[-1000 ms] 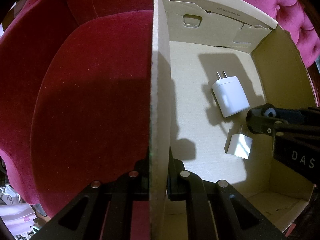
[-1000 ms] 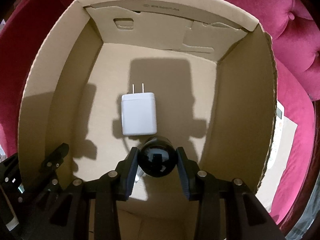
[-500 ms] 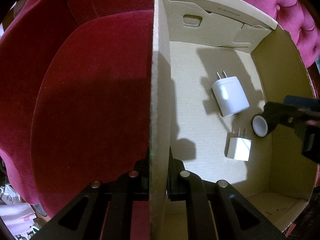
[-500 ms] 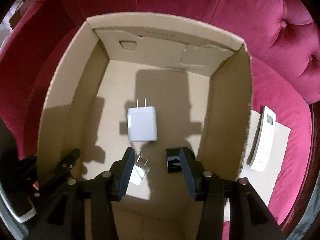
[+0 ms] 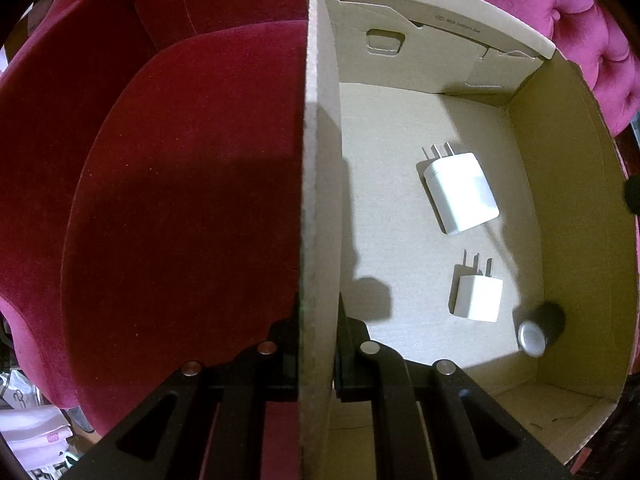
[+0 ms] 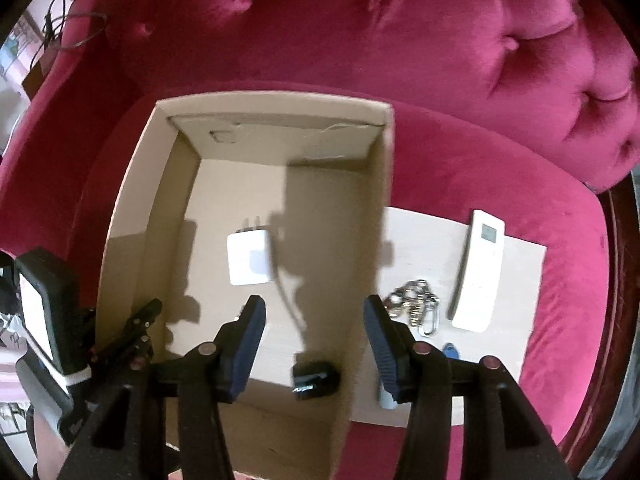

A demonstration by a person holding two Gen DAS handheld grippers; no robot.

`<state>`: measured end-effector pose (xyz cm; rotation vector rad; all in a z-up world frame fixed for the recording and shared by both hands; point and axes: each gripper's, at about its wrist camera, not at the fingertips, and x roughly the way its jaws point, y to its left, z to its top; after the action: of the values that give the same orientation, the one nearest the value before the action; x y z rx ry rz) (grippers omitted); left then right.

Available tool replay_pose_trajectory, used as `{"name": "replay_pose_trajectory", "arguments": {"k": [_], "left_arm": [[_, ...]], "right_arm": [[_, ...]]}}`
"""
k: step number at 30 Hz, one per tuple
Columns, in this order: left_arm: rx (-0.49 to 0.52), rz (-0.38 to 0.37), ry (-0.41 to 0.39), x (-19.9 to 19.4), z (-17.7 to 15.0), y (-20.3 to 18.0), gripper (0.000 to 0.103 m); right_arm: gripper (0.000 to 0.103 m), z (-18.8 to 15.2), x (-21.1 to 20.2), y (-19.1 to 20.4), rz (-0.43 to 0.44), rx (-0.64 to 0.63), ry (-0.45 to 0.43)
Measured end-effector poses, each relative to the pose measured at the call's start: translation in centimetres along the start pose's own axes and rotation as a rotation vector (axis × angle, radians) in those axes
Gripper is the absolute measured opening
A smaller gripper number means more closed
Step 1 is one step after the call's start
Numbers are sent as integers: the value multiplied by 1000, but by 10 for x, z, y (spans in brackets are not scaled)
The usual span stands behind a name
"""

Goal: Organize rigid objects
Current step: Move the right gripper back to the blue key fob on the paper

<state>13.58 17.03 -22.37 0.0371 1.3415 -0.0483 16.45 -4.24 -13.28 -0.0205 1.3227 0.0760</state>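
An open cardboard box [image 5: 576, 184] sits on a red velvet sofa seat. My left gripper [image 5: 318, 344] is shut on the box's left wall [image 5: 318, 200]. Inside lie a large white charger [image 5: 460, 192], a small white charger [image 5: 476, 296] and a black cylinder [image 5: 540, 330] near the right wall. In the right wrist view my right gripper [image 6: 314, 340] is open and empty, raised above the box's near right part; the large charger [image 6: 250, 258] and the black cylinder [image 6: 316, 374] show below it. The left gripper [image 6: 132, 332] shows at the box's left wall.
On a cardboard sheet [image 6: 520, 276] right of the box lie a white remote [image 6: 478, 268], a bunch of keys [image 6: 414, 304] and a small blue item [image 6: 450, 350]. The tufted sofa back [image 6: 400, 32] rises behind.
My right gripper opened and let go of the black cylinder, which now lies on the box floor. The right gripper then lifted up and back out of the box. The left gripper stayed put.
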Motion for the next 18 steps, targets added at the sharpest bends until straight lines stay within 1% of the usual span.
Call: {"name": "replay_pose_trajectory", "arguments": {"k": [8,18], "left_arm": [[1,1,0,0,0,0,10],[1,1,0,-1,0,1,10]], "right_arm": [[57,-8,-26,-37,-35,11,-20],[59,-27,-31,-79,-65,63,-15]]}}
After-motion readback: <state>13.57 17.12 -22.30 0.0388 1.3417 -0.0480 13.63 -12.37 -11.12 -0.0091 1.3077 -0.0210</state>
